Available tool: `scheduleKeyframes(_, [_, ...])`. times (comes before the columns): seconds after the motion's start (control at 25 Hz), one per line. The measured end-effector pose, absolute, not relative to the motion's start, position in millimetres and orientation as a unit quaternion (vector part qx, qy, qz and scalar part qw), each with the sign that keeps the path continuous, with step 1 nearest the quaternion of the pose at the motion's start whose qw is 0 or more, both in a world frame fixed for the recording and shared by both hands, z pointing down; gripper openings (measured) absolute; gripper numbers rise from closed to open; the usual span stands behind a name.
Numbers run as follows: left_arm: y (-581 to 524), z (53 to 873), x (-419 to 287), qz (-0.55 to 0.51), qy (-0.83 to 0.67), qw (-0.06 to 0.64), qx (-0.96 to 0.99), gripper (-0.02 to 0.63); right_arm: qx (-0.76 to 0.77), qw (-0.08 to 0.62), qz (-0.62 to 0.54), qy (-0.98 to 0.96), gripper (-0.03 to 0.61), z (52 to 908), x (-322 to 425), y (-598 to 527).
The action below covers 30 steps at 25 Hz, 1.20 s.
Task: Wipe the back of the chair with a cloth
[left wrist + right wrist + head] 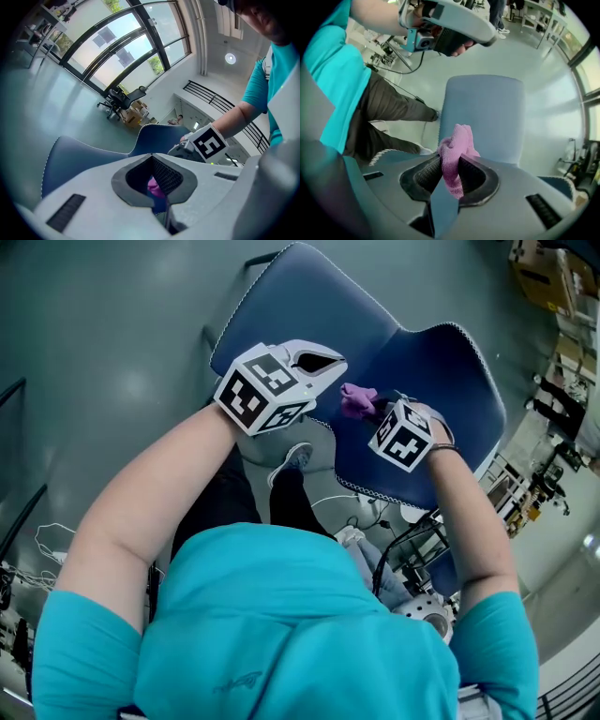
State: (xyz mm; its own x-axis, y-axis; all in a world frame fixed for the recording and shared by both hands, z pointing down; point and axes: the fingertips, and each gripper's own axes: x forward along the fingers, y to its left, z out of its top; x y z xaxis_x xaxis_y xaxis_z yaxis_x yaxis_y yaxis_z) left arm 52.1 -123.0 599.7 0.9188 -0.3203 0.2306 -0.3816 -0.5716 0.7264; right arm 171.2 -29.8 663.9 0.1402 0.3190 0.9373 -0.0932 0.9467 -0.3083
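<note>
We stand over the chair [441, 371], which rests on the floor [112, 343] in front of us. Our left tool [323, 362] hangs above it on the left, and our right tool [380, 409] is near it on the right, tips turned toward each other. The cloth [357, 399] sits pinched between the right tool's jaws and sticks out past them, between the two tools. The left tool's jaws meet on nothing.

Can't see most of cloth [357, 399] behind right gripper [378, 409] cube. Only a pink sliver past left gripper [152, 156]. Can't see chair [431, 371] base under torso [281, 615]. Lose shelves [553, 287] at edge.
</note>
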Motion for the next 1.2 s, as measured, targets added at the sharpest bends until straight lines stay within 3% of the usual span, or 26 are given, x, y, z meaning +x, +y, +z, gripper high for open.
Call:
scheduleKeyframes(0.32, [-146,646,45,0.066,-0.194,0.425,0.882,-0.005,-0.090,0.823,-0.075,-0.556,0.094,735,218,-148])
scheduleKeyframes(0.72, [-146,672,45,0.081,-0.182,0.431,0.880,-0.005,-0.105,0.851,-0.221,-0.464,0.094,784,249,-216])
scheduleKeyframes(1.2, [-139,683,52,0.074,-0.182,0.447,0.873,-0.005,-0.112,0.887,-0.223,-0.389,0.095,811,297,-230])
